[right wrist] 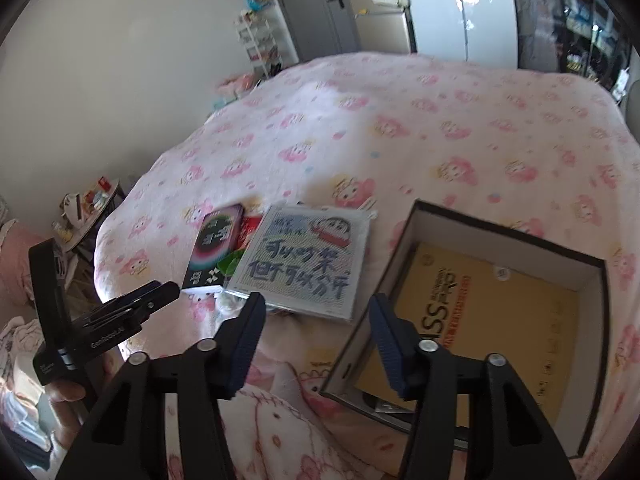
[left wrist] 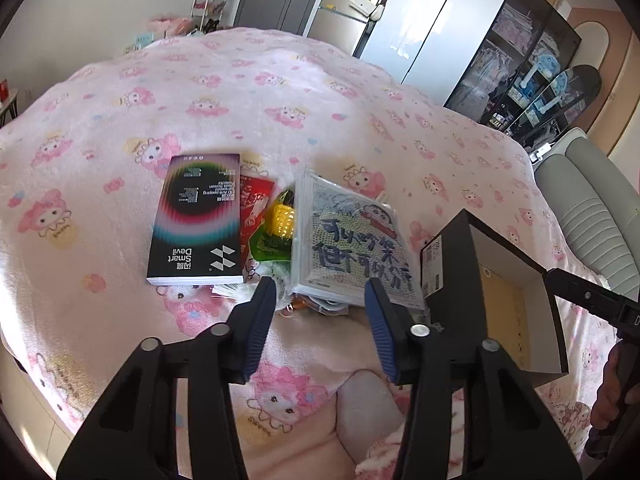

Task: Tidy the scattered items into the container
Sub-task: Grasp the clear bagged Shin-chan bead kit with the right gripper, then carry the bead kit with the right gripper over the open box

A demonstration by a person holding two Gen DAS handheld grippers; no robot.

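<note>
Left gripper point(left wrist: 320, 292): fingers spread wide with nothing between them; it hovers low over the pink blanket point(left wrist: 248, 92), just short of the pile of items.
Right gripper point(right wrist: 316, 312): also wide open and holding nothing; its right finger hangs over the near-left corner of the box, its left finger over bare blanket.
Box point(right wrist: 492, 240): an open dark cardboard container with pale inner walls, ahead and to the right of the right gripper; a yellow printed sheet point(right wrist: 500, 320) lies flat on its bottom.
Cartoon picture pack point(left wrist: 348, 244): a flat square in clear wrap with bold dark characters, straight ahead of the left gripper, its near edge just beyond the fingertips; it lies just left of the box.
Dark booklet point(left wrist: 200, 216): ahead and to the left of the left gripper, flat on the blanket, printed "Smart Devil".
Red packet point(left wrist: 256, 196): partly tucked between the booklet and the picture pack.
Yellow and green item point(left wrist: 280, 224): in the same gap, beside the red packet; what it is cannot be told.
Gripper spacing: well apart, left over the pile, right at the box.
</note>
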